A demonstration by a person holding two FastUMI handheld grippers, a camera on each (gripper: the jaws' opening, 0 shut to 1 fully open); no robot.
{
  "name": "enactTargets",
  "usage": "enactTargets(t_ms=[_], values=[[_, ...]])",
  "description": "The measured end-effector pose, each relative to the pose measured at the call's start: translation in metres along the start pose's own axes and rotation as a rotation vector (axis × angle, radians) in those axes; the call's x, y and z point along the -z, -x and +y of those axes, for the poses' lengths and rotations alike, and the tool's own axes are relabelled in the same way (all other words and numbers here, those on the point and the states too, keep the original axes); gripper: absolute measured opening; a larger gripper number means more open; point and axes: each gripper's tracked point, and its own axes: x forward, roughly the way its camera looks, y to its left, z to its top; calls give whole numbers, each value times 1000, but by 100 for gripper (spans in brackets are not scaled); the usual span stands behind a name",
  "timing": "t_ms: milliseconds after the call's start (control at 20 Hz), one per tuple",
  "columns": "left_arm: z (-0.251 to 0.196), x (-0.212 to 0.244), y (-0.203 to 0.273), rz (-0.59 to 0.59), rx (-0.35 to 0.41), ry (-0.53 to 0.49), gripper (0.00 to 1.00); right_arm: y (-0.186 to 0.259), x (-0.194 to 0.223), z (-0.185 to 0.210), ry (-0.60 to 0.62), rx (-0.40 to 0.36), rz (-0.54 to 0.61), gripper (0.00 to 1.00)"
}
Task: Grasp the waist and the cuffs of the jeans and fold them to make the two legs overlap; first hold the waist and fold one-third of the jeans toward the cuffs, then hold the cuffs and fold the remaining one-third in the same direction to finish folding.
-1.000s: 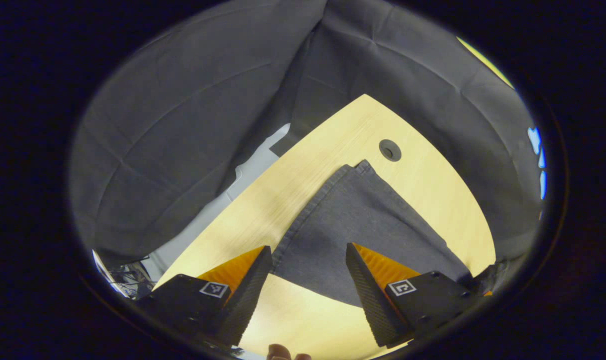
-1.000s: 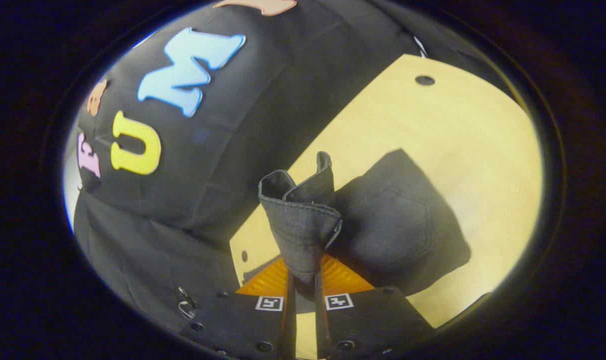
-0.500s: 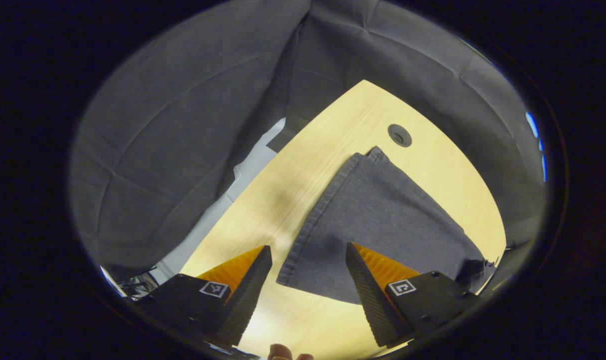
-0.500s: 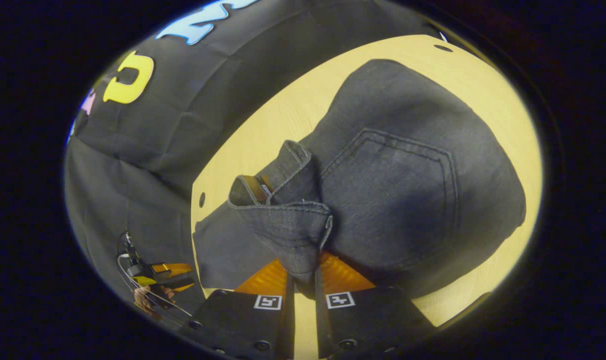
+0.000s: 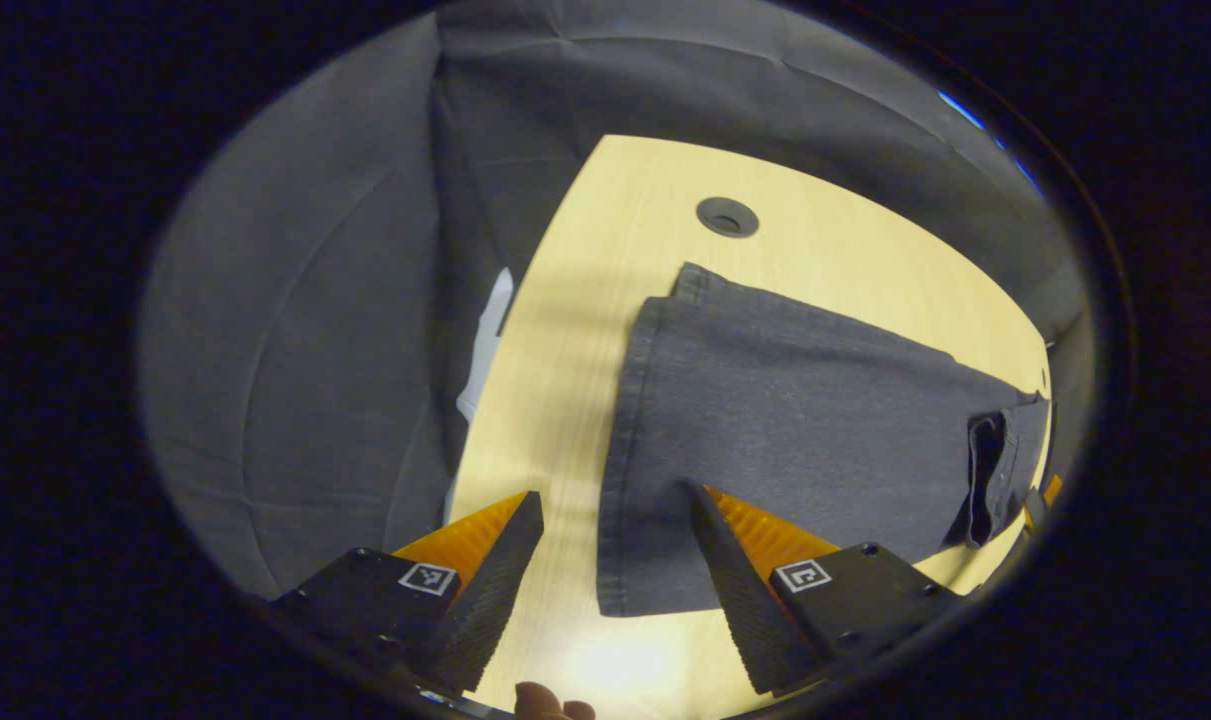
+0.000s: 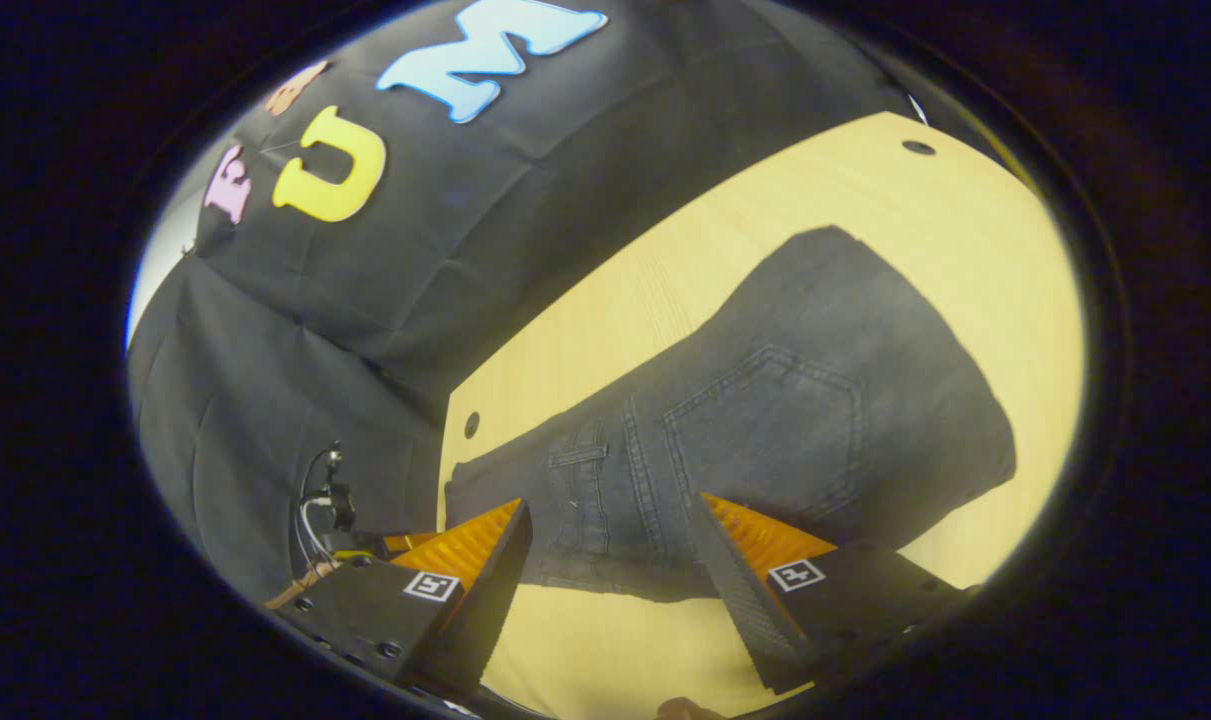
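Both views are dim overall, with strong fisheye bending toward the edges. Light from above glares on the pale table (image 5: 605, 660) near the bottom of the left gripper view. The jeans (image 6: 765, 420) stay sharp, stitching legible.

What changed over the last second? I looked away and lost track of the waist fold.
The right gripper let go: a second ago it was shut on the bunched waist held up off the table; now it is open and the waist lies flat on the jeans. The left gripper stayed open above the cuff end, holding nothing, though its view swung round.
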Motion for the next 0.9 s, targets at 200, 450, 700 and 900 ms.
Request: enactTargets(t_ms=[200, 450, 700, 900], values=[[-15, 1, -51, 37, 27, -51, 98, 26, 6, -19, 26, 36, 23, 96], [-16, 10, -40, 60, 19, -7, 99, 39, 25, -33, 40, 75, 62, 96], [-47, 10, -39, 43, 53, 10, 23, 37, 22, -34, 31, 76, 60, 96], [-43, 8, -34, -2, 68, 100, 10, 44, 22, -39, 28, 79, 69, 96]])
